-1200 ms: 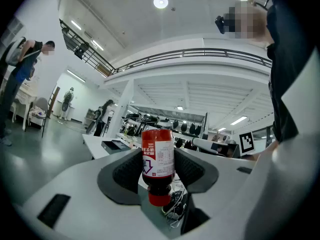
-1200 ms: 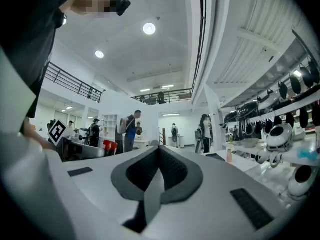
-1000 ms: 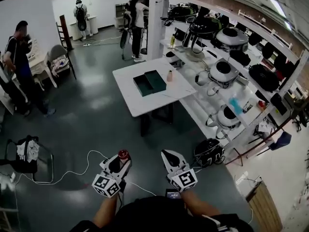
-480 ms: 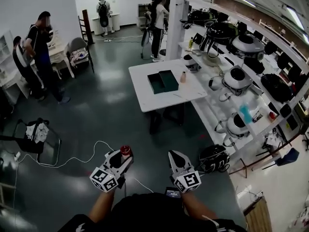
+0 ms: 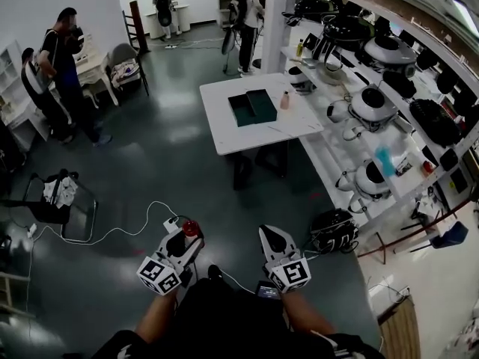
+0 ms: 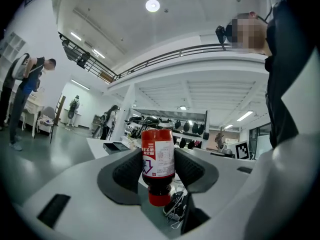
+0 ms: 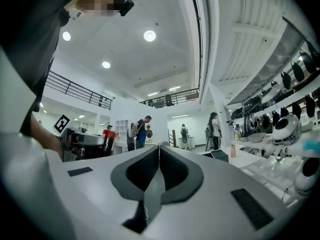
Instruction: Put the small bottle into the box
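left tool (image 5: 182, 243) grips small bottle (image 6: 157, 161); right tool (image 5: 272, 246) closed, empty.

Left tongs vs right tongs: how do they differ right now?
Left tongs grip the small bottle by its labelled body; right tongs hold nothing. Left tongs' jaws stand a bottle-width apart; right tongs' jaws meet. Shared: both are held in front of the person and point toward the white table.

Open dark green box (image 5: 252, 108) on white square table (image 5: 224, 129) upper centre, small peach bottle (image 5: 284, 100) just right of it, white shelf rack (image 5: 333, 167) along right edge
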A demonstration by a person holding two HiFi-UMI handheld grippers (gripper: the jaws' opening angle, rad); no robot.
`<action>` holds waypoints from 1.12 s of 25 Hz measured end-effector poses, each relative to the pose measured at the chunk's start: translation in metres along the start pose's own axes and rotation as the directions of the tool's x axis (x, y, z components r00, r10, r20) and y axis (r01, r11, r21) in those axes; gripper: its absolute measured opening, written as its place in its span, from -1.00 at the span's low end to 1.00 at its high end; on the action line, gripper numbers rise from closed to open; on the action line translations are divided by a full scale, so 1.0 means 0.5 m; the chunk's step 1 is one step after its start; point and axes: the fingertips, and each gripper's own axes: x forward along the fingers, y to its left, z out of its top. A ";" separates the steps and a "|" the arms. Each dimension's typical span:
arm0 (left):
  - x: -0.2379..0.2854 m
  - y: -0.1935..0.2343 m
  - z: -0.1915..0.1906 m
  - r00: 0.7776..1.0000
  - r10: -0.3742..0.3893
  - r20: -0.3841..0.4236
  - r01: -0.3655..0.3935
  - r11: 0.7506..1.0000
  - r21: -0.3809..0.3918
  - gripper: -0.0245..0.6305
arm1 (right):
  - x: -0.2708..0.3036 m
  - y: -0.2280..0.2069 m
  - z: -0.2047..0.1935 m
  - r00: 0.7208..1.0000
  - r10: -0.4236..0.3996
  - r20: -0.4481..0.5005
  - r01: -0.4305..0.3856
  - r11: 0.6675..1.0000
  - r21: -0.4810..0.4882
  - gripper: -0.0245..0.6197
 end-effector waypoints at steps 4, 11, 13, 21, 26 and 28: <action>0.019 0.016 -0.003 1.000 0.022 -0.001 -0.022 1.000 0.003 -0.26 | 0.009 -0.030 -0.004 1.000 -0.030 -0.005 0.030 0.999 0.017 -0.82; 0.079 0.059 -0.009 1.000 0.002 0.010 -0.002 1.000 -0.008 -0.26 | 0.060 -0.062 0.013 1.000 -0.012 0.007 0.012 1.000 -0.006 -0.82; 0.109 0.077 -0.010 1.000 -0.003 0.003 0.003 1.000 -0.004 -0.26 | 0.081 -0.085 0.015 1.000 -0.028 0.007 0.028 1.000 -0.011 -0.82; 0.210 0.201 0.006 1.000 -0.020 -0.014 0.020 1.000 -0.006 -0.26 | 0.224 -0.147 0.006 0.999 -0.028 -0.018 0.027 1.000 -0.006 -0.82; 0.273 0.284 0.017 0.999 -0.046 -0.011 0.045 0.998 -0.033 -0.26 | 0.327 -0.184 -0.005 0.999 -0.016 -0.048 0.016 1.000 -0.013 -0.82; 0.294 0.325 0.031 0.998 -0.062 -0.012 0.061 0.998 -0.032 -0.26 | 0.375 -0.196 0.003 0.999 -0.022 -0.049 0.020 0.999 -0.025 -0.82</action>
